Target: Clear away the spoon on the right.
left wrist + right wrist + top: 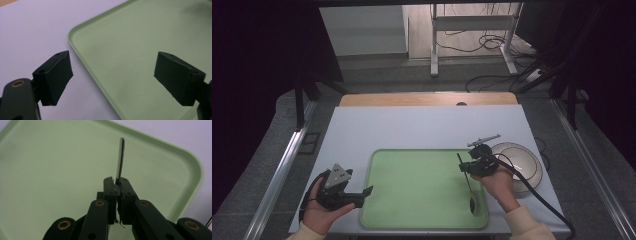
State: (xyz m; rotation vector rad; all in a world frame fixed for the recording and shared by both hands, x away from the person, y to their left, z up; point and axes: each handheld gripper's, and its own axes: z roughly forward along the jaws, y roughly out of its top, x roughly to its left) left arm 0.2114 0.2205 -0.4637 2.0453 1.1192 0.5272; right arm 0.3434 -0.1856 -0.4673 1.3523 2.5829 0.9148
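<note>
A metal spoon (468, 186) stands steeply over the right side of the green tray (417, 180). Its bowl end (473, 203) is low by the tray floor; I cannot tell if it touches. My right gripper (466, 167) is shut on the spoon's handle. In the right gripper view the handle tip (121, 157) juts past the closed gripper (118, 182) above the tray (50, 157). My left gripper (364, 192) is open at the tray's left rim, holding nothing. In its own view the left gripper (112, 75) straddles the tray rim (82, 57).
A cream bowl (519, 160) sits on the pale table cover (422, 130) just right of the tray, behind my right hand. The wooden table edge (427, 99) runs along the back. Cables and a desk frame (472, 30) lie on the floor beyond.
</note>
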